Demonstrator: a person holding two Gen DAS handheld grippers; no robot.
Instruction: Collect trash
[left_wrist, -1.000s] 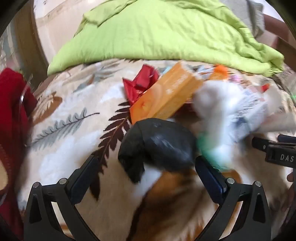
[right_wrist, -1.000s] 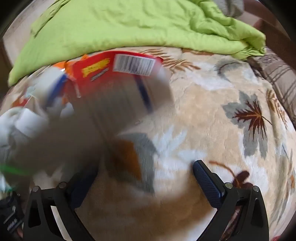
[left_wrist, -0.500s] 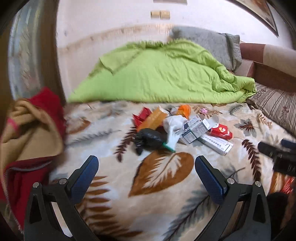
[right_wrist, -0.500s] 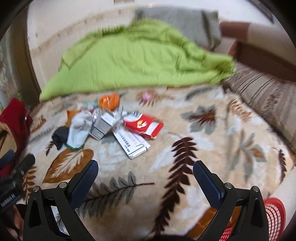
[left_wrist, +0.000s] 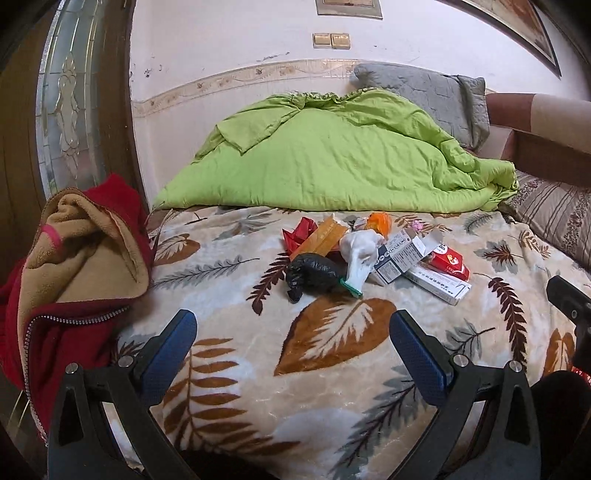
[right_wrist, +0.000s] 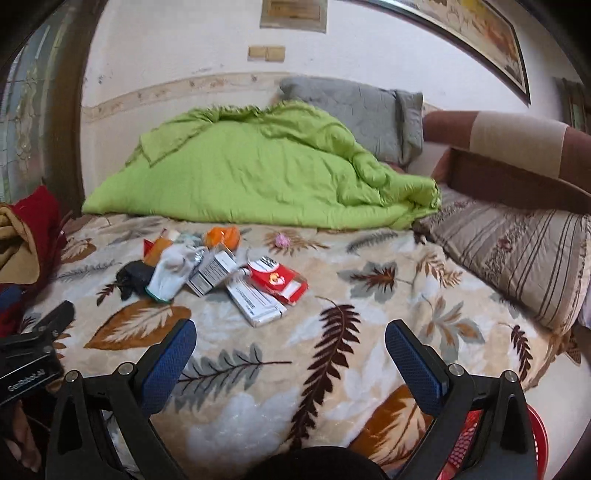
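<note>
Right wrist — red basket (right_wrist: 537, 432) cut off

Soft cloth bedding, with paper and plastic litter on it

The leaf-print blanket (left_wrist: 229, 295) looks plush and matt; the green quilt (left_wrist: 332, 162) is crinkled cloth. The black bag (left_wrist: 314, 273) is thin glossy plastic, the white carton (right_wrist: 255, 302) smooth card, the red pack (right_wrist: 280, 282) shiny. Finger pads (left_wrist: 168, 350) are textured blue rubber.

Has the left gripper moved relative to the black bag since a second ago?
Yes. The left gripper has pulled back from the black bag, which now lies far ahead on the leaf-print blanket.
</note>
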